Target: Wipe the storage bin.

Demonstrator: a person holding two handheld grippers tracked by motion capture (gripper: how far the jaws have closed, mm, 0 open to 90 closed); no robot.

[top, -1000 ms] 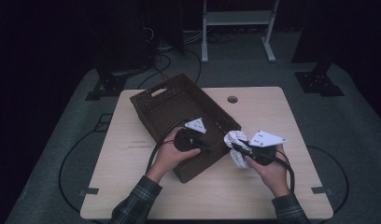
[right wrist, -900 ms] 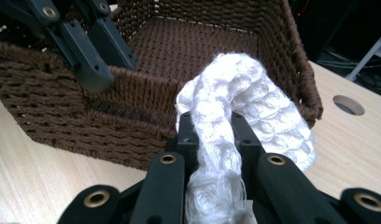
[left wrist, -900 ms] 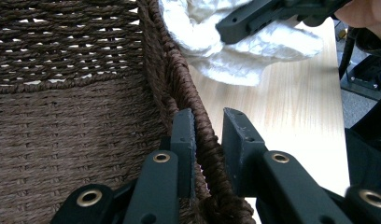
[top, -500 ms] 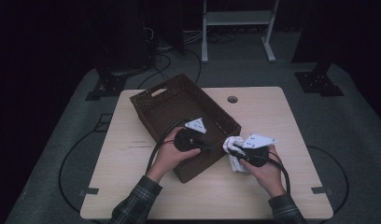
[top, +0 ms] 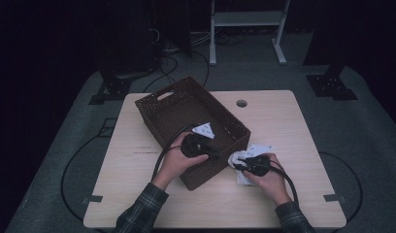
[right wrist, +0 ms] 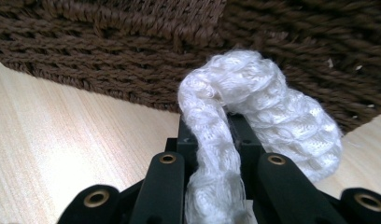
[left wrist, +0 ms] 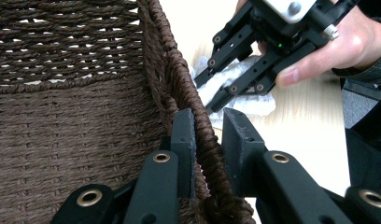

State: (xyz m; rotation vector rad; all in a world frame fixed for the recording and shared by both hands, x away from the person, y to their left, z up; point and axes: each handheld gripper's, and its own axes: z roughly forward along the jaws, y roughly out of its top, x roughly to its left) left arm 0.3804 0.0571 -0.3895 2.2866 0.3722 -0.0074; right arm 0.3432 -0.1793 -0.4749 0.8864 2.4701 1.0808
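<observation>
A brown woven basket (top: 176, 109) stands at an angle on the wooden table (top: 283, 116). My left gripper (top: 215, 153) straddles the basket's near right rim (left wrist: 179, 88), one jaw inside and one outside, shut on the rope edge. My right gripper (top: 238, 163) sits low over the table just right of the basket, shut on a white knitted cloth (right wrist: 272, 107). The cloth (top: 242, 175) bulges out past the fingertips, close to the basket's outer wall (right wrist: 132, 46). The left gripper view also shows the right gripper (left wrist: 205, 95) with the cloth (left wrist: 254, 100) beside the rim.
The basket's inside looks bare. A round hole (top: 241, 103) sits in the tabletop behind the basket. Bare wood lies at the table's left (top: 133, 160) and far right. A white stand (top: 244, 19) and cables are on the dark floor beyond.
My right gripper has sunk toward the table with the white cloth and edged left, closer to the basket wall. The left gripper has kept still on the rim.
</observation>
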